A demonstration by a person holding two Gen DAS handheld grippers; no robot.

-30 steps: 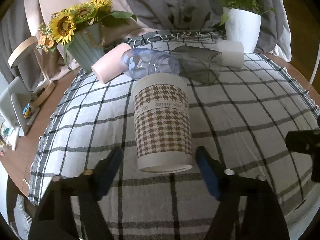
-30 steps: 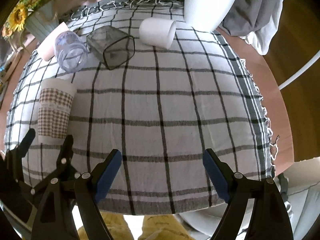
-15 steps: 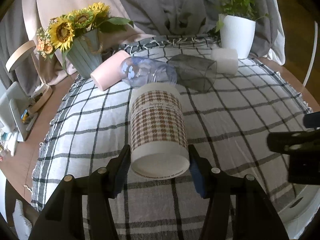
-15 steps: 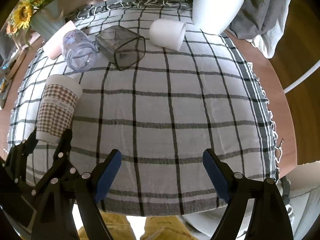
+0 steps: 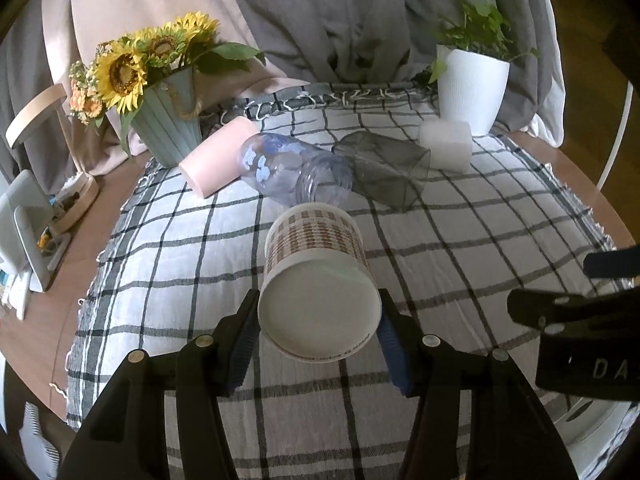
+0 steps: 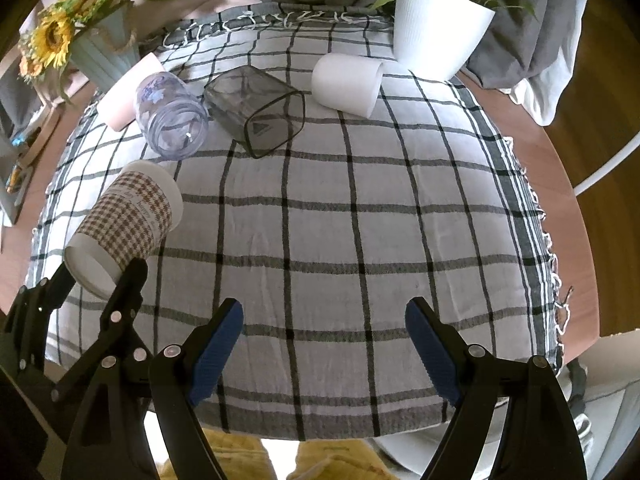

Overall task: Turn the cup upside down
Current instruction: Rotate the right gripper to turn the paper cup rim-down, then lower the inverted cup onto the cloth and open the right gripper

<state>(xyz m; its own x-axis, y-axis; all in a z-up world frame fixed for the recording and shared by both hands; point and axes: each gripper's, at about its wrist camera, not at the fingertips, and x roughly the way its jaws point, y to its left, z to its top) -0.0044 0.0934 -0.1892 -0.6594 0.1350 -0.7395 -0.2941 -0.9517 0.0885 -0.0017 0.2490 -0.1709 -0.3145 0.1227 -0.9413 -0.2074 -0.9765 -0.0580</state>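
A brown houndstooth paper cup is gripped near its base by my left gripper. The cup is lifted and tilted, its white bottom facing the camera and its rim pointing away. In the right wrist view the cup hangs tilted at the left, with the left gripper shut on its lower end. My right gripper is open and empty above the cloth's near edge.
On the checked tablecloth lie a pink cup, a clear bottle-like jar, a dark square glass and a white cup. A sunflower vase and white plant pot stand at the back.
My left gripper closed on the houndstooth cup, lifted it off the cloth and tilted it so that its bottom faces the camera. The right gripper stayed open in place.
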